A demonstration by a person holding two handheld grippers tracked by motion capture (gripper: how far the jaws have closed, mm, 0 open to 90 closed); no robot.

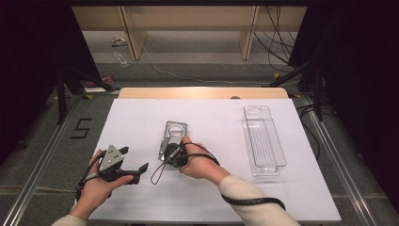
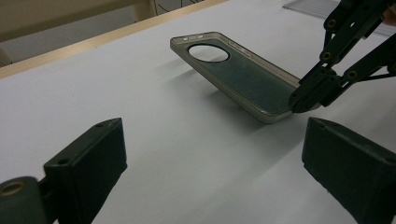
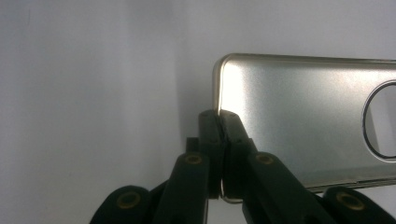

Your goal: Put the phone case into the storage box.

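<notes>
Right gripper (image 3: 223, 140) clamped tight on short edge of phone case (image 3: 299, 121). Held end raised off white table (image 1: 141, 117), far end resting on it. Left gripper (image 2: 215, 172) wide open, holding nothing, just beside case. Clear tray (image 1: 264, 141) well apart.

A clear plastic tray (image 1: 264, 141) lies on the white table (image 1: 141, 117) (right side), well apart.

I see a smoky grey, translucent phone case (image 2: 243, 77) with a pale gold rim. My tools (image 1: 123, 165) are black, and the table (image 1: 141, 117) is white; at three o'clock the tray (image 1: 264, 141) is clear.
</notes>
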